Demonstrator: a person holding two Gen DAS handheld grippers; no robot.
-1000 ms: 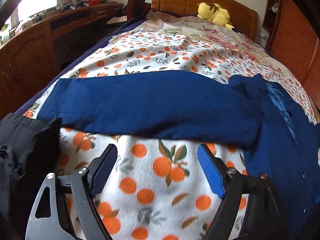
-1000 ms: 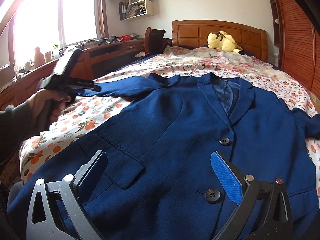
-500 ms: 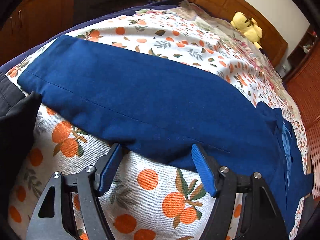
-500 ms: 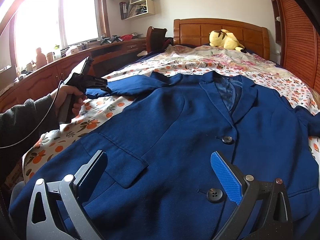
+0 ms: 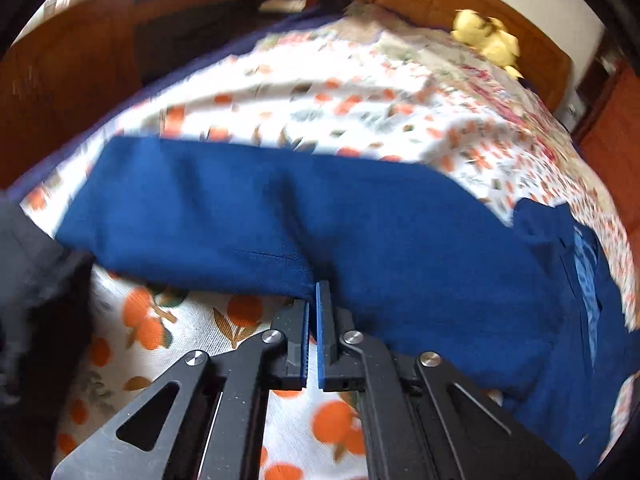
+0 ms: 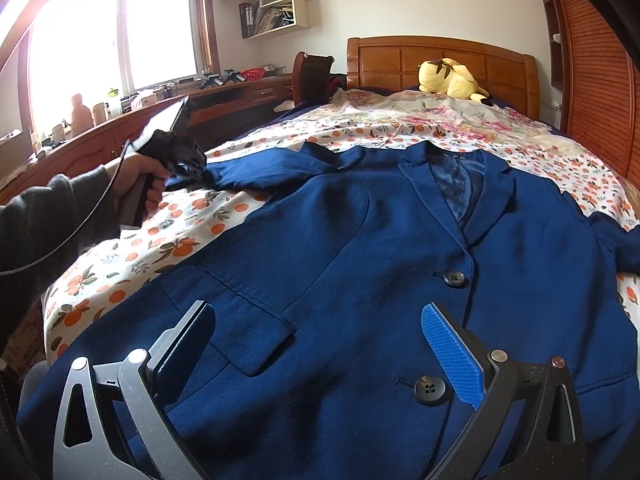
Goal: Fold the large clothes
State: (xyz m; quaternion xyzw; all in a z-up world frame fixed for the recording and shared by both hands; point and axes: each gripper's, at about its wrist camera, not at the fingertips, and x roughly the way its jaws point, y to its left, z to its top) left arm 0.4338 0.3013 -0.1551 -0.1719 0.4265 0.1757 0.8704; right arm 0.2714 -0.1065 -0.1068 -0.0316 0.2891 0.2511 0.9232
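Orange-printed cotton sheet [image 6: 168, 240] covers the wooden bed [image 6: 440, 56], and a navy woven blazer [image 6: 360, 260] lies front-up across it, one sleeve [image 5: 248, 216] stretched out flat toward the bed's edge. On that sleeve's near hem the left hand-held gripper [image 5: 313, 300] has just been closing; its ribbed blue pads now stand nearly together, pinching the cloth edge, with a crease running up from the pinch. Over the blazer's lower front the right hand-held gripper [image 6: 320, 344] hangs spread wide and grasps nothing, its textured blue pad [image 6: 452, 356] above a black four-hole button [image 6: 430, 389]. A yellow plush toy [image 6: 448, 76] rests by the headboard.
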